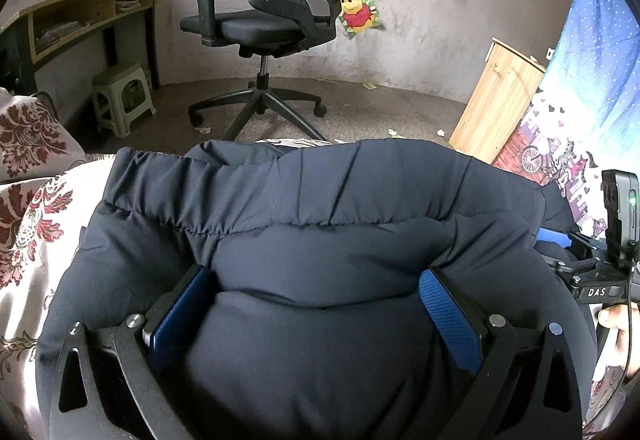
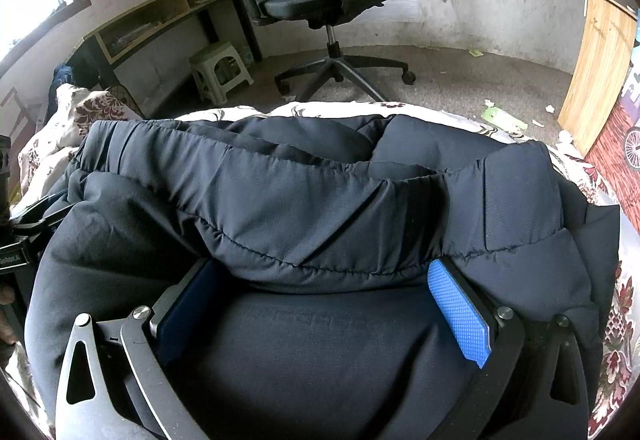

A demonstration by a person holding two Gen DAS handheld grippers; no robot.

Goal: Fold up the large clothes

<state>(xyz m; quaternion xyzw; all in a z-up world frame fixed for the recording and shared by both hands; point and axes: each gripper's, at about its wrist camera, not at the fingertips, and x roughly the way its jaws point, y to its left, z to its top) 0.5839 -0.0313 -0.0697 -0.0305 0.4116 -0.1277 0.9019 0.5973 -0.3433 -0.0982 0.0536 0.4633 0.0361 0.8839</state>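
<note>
A dark navy padded jacket [image 1: 320,240] lies bunched on a bed covered by a cream bedspread [image 1: 28,224] with a red floral pattern. Its gathered elastic hem runs across the top of the heap, facing the room.

The left gripper [image 1: 320,280] rests low on the jacket with its blue-padded fingers [image 1: 448,312] spread wide; padded fabric bulges up between them, but the fingers do not pinch it. The right gripper [image 2: 324,288] sits the same way just beside it, fingers [image 2: 460,312] wide apart with the jacket's fabric swelling in the gap, nothing clamped. In the left wrist view, the right gripper's body and the hand [image 1: 618,336] holding it show at the right edge.

Beyond the bed stand an office chair [image 1: 276,20], a small plastic stool [image 1: 120,96] and a wooden shelf [image 1: 80,16] along the wall.
</note>
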